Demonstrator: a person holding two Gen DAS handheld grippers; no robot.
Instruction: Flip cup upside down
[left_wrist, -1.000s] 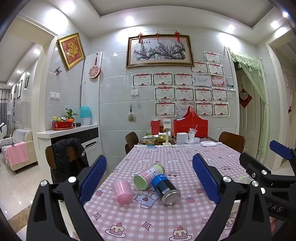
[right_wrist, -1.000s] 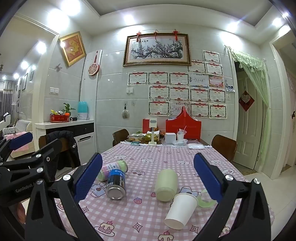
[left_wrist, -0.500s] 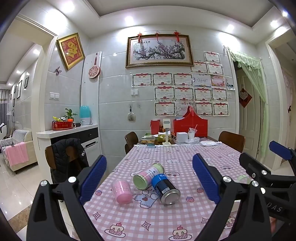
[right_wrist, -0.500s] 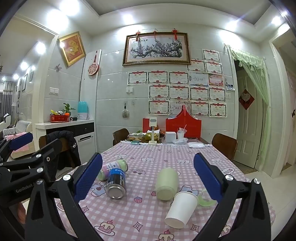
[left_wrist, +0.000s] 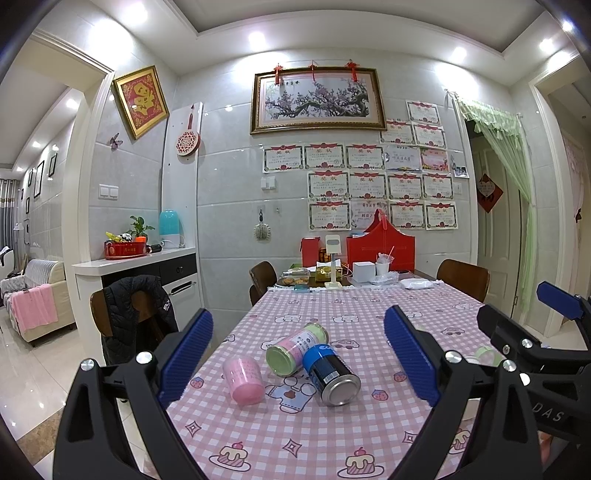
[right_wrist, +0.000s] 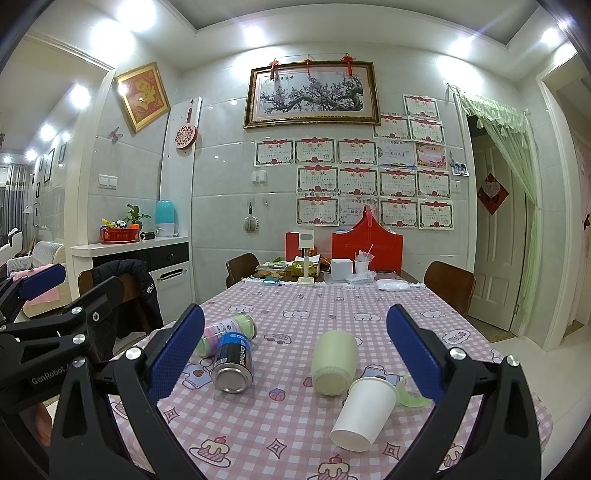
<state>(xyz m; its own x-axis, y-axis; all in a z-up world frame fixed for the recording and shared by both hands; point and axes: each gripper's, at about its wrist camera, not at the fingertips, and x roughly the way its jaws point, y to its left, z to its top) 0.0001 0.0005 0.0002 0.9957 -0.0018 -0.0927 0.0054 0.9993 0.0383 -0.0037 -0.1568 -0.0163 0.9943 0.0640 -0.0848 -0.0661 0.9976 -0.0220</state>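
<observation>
- Far left on the counter (left_wrist: 295, 435), which has a pink checked cloth with cartoon cakes on it, there's a pink cup (left_wrist: 243, 380) lying on its side, its closed end toward the camera in the left wrist view.
- The left tool (left_wrist: 297, 354) hangs above the near edge with its blue pads (left_wrist: 186, 354) spread wide and nothing between them. The pink cup sits just inside the left pad's line of sight, not touched.
- Next over, a pastel can with a green end (left_wrist: 295, 349) lies on its side, and a blue can (left_wrist: 330, 374) lies right against it, silver bottom facing the near edge.
- The same blue can (right_wrist: 233, 360) shows in the right wrist view, beside the right tool's left pad.
- Middle-right is a pale green cup (right_wrist: 334, 362), also tipped over on its side, base toward the camera.
- Just beside it, nearer the edge, a white paper cup (right_wrist: 364, 413) lies on its side with the open mouth pointing away. Can't tell if the two actually touch.
- A small translucent green lid-looking thing (right_wrist: 412, 397) sits right by the paper cup.
- The right tool (right_wrist: 295, 354) is also wide open and empty, with both cups framed between its pads.
- Chairs, a red bag and boxes sit at the far end.
</observation>
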